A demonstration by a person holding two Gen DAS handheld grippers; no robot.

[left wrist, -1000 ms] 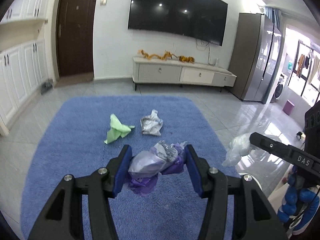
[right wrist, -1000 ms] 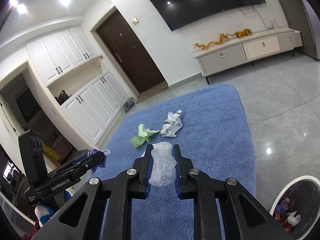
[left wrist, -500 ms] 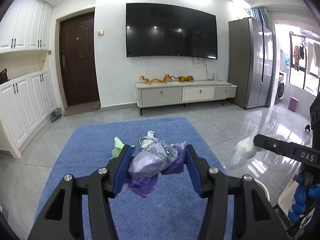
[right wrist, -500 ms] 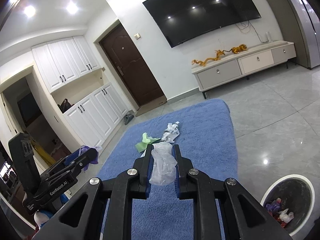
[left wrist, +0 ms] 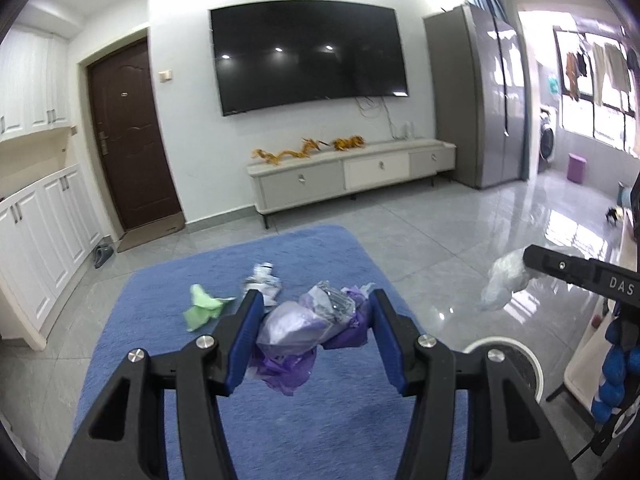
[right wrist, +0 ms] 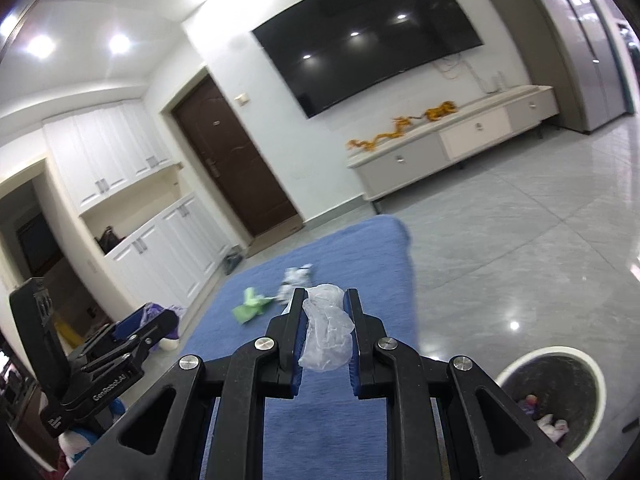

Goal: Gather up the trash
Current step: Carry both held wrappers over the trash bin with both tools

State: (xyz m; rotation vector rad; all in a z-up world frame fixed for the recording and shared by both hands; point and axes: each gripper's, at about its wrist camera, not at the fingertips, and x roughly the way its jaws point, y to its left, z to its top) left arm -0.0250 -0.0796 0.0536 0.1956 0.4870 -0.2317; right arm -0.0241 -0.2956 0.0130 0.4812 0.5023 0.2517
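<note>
Left gripper [left wrist: 316, 322] clamps a purple wrapper wad [left wrist: 308, 328] at lower centre; right gripper [right wrist: 325, 330] pinches a clear plastic bag [right wrist: 327, 334]; bin [right wrist: 554, 364] at lower right; green scrap [left wrist: 202, 309] on blue rug [left wrist: 160, 300].

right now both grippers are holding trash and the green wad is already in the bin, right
Not quite. The left gripper does hold the purple wrapper bundle and the right gripper the clear plastic bag, but the green wad lies on the blue rug, not in the bin. The right wrist view shows it.
</note>
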